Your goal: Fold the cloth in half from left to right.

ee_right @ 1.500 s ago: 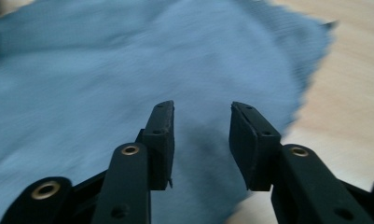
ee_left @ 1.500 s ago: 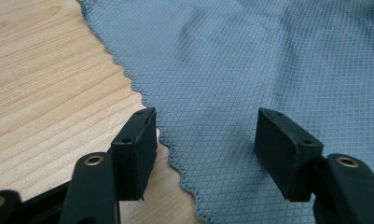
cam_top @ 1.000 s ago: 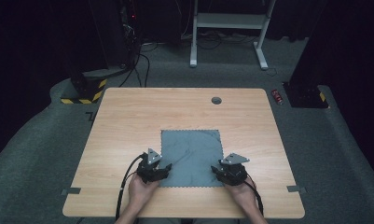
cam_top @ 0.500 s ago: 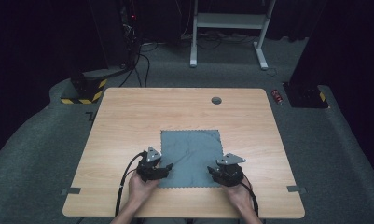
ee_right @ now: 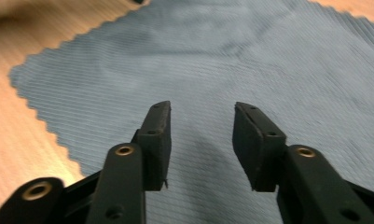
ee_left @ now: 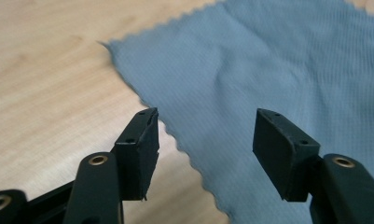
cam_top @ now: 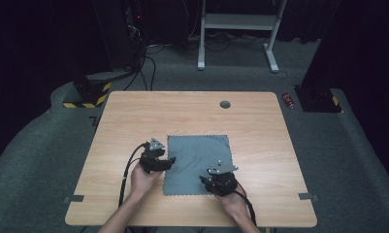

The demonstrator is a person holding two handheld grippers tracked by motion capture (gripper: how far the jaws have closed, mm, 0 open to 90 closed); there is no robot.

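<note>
grey-blue cloth (cam_top: 197, 162) lies flat on the wooden table (cam_top: 134, 116). our right gripper (ee_right: 201, 140) has slid in over its near edge, jaws spread; our left gripper (ee_left: 203, 144) straddles the side hem, also spread. probably a fold is coming.

The cloth (ee_left: 278, 70) is a matt grey-blue fabric with a fine ribbed weave and zigzag-cut edges. The table (cam_top: 134, 121) is smooth, pale wood grain. The jaws look like matt black plastic.

right tool (cam_top: 204, 180) moved inward onto cloth (cam_top: 197, 153), left tool (cam_top: 171, 160) turned
</note>
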